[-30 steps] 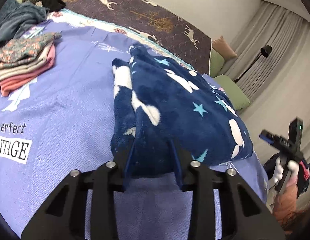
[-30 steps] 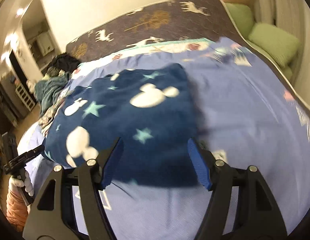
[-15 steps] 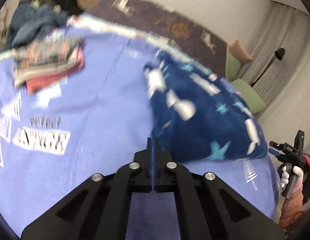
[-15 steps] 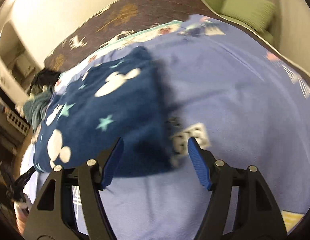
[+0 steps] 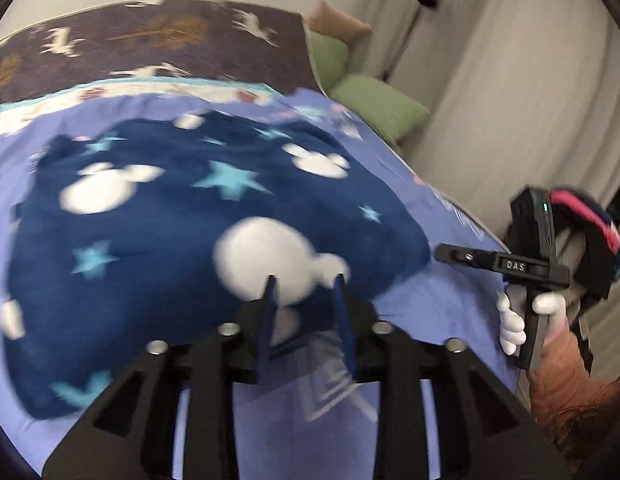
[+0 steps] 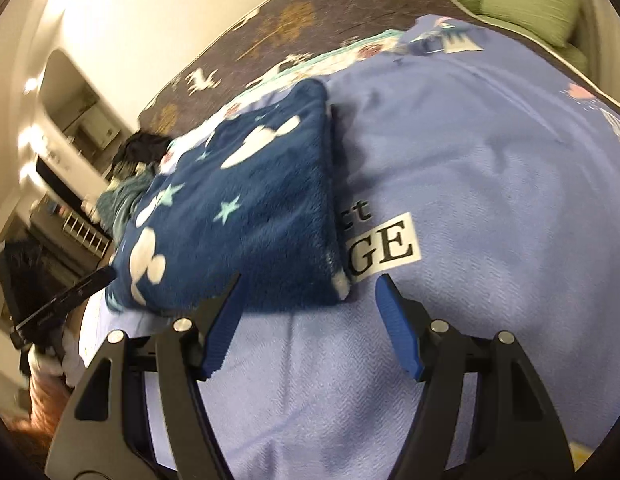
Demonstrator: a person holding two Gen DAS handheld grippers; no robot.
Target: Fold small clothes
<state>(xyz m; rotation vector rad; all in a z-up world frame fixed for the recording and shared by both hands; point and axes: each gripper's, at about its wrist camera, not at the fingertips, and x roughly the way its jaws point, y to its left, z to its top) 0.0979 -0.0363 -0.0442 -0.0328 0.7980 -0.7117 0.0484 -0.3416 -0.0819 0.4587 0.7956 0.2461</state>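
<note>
We find the left claw (image 5: 306, 300) parted again, empty, after being pressed together half a second ago; it now faces the fleece (image 5: 182, 232) just ahead. The right claw (image 6: 310, 320) stays spread, the fleece ahead-left on the sheet (image 6: 489, 184). We judge this fold finished.

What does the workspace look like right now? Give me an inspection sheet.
Surface: purple bedspread, printed lettering beside the garment.
Job's things: folded navy fleece garment lying flat on it.
Clutter: heap of dark clothes at the far end.
Grippers: left gripper part open, empty, at garment's near edge; right gripper wide open, empty.
Cables: nothing seen.
Surroundings: green cushions, curtains, deer-print blanket.
</note>
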